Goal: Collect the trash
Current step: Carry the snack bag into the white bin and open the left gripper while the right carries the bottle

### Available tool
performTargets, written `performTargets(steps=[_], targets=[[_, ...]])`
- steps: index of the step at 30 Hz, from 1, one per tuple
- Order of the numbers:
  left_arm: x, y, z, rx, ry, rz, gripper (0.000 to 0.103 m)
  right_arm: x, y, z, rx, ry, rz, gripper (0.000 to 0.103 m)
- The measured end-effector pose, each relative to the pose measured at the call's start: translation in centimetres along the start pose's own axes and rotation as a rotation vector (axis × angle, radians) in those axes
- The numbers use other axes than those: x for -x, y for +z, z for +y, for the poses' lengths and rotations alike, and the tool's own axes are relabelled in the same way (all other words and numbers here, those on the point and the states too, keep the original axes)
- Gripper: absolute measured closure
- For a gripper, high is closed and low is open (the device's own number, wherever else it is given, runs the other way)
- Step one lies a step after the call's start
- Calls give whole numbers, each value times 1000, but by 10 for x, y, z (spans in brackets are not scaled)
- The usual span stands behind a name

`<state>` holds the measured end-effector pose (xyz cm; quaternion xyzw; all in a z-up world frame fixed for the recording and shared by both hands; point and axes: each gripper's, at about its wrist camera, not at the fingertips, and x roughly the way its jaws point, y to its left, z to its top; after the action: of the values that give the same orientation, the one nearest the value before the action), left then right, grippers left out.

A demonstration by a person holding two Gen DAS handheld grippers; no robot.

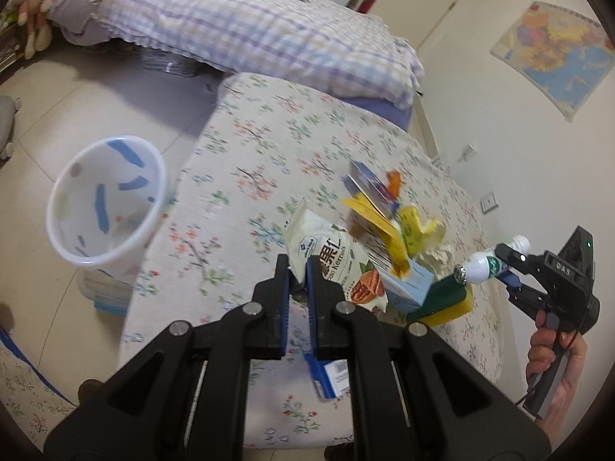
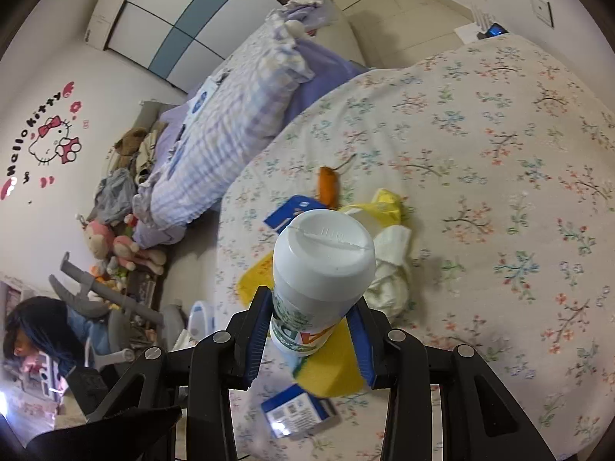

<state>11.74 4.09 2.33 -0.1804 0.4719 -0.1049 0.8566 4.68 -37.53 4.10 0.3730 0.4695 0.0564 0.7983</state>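
A pile of trash lies on the floral tablecloth. My left gripper is shut on the corner of a white pecan-kernels snack bag. Behind the bag are yellow wrappers, a light blue carton, an orange peel and a green-yellow sponge. My right gripper is shut on a white plastic bottle with a green label, held above the sponge; it also shows in the left wrist view. A translucent white trash bin stands on the floor left of the table.
A blue box lies near the table's front edge. A crumpled white tissue sits beside the yellow wrappers. A bed with a checked purple quilt is behind the table. A wall map hangs at right.
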Motion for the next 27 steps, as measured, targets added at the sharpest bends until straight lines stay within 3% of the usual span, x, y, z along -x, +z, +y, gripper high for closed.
performTargets(steps=[6, 14, 20, 27], targets=[[12, 9, 25, 46, 72, -28, 94, -17, -5, 40, 82, 25, -10, 65], [20, 15, 65, 119, 124, -67, 94, -83, -19, 68, 61, 67, 87, 65], [22, 25, 99, 133, 238, -110, 94, -133, -36, 101, 71, 126, 162, 65], [3, 30, 135, 154, 342, -90, 93, -185, -62, 144, 119, 178, 216, 65]])
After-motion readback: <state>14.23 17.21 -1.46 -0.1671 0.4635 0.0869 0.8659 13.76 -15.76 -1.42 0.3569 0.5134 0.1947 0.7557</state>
